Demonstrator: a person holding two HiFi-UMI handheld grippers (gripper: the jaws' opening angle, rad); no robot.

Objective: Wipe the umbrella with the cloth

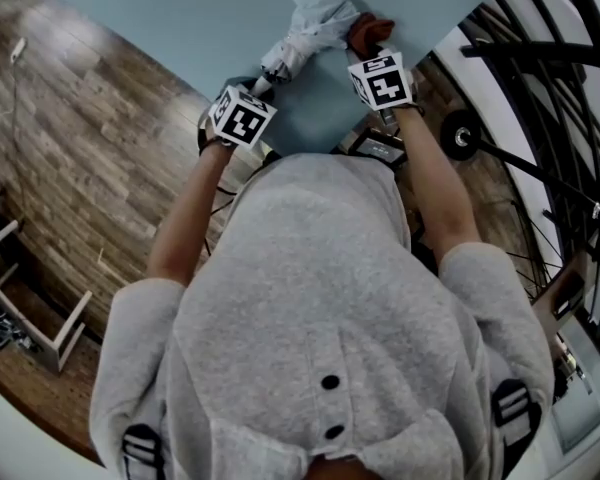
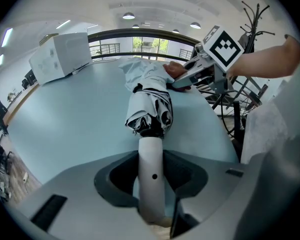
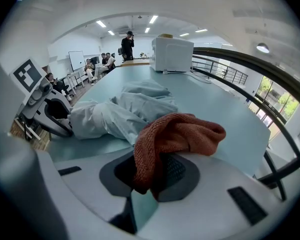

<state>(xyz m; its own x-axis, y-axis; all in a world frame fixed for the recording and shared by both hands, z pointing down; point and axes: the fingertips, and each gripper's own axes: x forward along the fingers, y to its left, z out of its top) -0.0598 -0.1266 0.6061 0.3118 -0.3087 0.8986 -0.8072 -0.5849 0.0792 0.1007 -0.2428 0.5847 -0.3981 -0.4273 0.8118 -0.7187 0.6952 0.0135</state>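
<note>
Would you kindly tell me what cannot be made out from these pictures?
- Butt end of the umbrella handle: left gripper view, hidden beneath the left gripper body.
- Whether the cloth touches the umbrella: right gripper view, the cloth's own folds cover the spot.
- Near edge of the table: head view, hidden by the person's hood.
- White box: right gripper view, too small for detail.

Cloth [image 3: 182, 134]: coarse, rough knit. Umbrella [image 3: 115, 115] canopy: thin, smooth fabric; its handle [image 2: 151, 176]: smooth matt plastic. Table [image 1: 160, 18]: matt, smooth. Floor [image 1: 80, 148]: wood planks.
</note>
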